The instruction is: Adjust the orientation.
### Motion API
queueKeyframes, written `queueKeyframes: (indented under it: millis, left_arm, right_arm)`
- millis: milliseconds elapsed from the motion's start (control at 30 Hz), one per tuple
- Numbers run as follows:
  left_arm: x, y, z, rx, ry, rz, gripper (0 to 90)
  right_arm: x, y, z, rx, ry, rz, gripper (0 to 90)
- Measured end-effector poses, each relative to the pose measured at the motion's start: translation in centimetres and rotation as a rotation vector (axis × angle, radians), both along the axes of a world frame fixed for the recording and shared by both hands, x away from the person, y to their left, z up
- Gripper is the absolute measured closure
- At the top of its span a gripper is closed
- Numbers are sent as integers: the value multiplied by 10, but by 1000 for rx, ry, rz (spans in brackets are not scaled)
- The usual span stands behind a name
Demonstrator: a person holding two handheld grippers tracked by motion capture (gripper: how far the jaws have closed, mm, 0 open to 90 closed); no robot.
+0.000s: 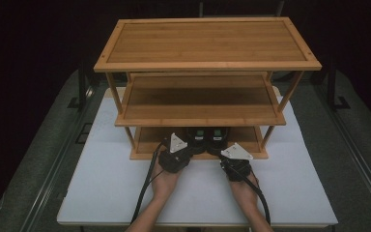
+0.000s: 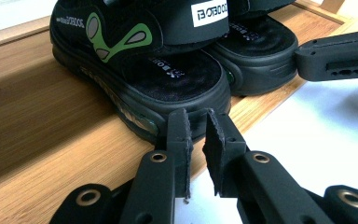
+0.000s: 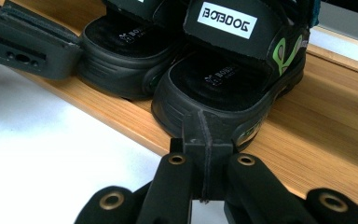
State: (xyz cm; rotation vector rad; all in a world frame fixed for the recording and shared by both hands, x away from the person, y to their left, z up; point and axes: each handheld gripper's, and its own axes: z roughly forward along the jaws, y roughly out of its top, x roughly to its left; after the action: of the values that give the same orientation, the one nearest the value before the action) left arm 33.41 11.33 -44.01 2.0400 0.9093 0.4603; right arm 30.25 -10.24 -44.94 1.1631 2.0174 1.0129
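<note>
**a:** ok high view first. what've we got?

**b:** three-tier bamboo shelf (image 1: 207, 63) standing on a white table (image 1: 106, 188). a pair of black sandals (image 1: 206, 137) is parked on the bottom tier, front middle, mostly under the tier above. the left gripper (image 1: 181, 151) and right gripper (image 1: 228, 155) both sit at the front edge of that tier, each just in front of its own sandal, forearms coming in from the bottom. can't read the jaws from up here.

**a:** left gripper view?

**b:** way closer. left sandal (image 2: 140, 70), black with green and grey shapes on the side, sits on the wood with its heel end toward the camera, near the shelf's front lip. the other sandal (image 2: 256, 56) is right beside it, touching or nearly so. the left gripper (image 2: 196, 135) has its two pads almost together, a thin slit between them, nothing in there. tips are right up at the heel rim; can't tell if they actually touch it. the other gripper's jaw pokes in from the right, by the second sandal.

**a:** and the right gripper view?

**b:** mirror image basically. right sandal (image 3: 233, 74) with a white "bobdog" tag on the strap, heel end toward us, on the bottom board (image 3: 335, 116). right gripper (image 3: 207, 133) is fully closed, pads pressed flat on each other, holding nothing, tips just in front of the heel. left sandal (image 3: 121, 51) next to it, the other gripper at top left.
</note>
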Motion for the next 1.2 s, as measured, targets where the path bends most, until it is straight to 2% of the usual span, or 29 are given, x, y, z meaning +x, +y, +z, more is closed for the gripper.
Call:
queueKeyframes:
  millis: [133,233,400,567,667,900,1000,1200]
  left_arm:
    - [0,0,0,-7,2,-1,778]
    - [-2,0,2,-21,3,-1,752]
    - [-8,3,6,-16,2,-28,723]
    - [-13,7,6,-31,27,-48,683]
    - [-16,8,5,-49,40,-58,652]
    - [-23,9,10,-70,55,-97,587]
    - [-26,10,11,-87,63,-104,558]
    - [-31,15,10,-96,76,-112,526]
  right_arm:
    - [0,0,0,1,3,2,892]
    - [0,-1,1,13,12,9,835]
    - [-4,-6,4,34,26,30,782]
    - [-7,-13,7,73,72,60,746]
    - [-9,-16,7,77,98,81,705]
    - [-15,-27,10,94,128,118,638]
    - [-17,-31,11,93,136,133,607]
    - [-24,-37,11,79,140,159,576]
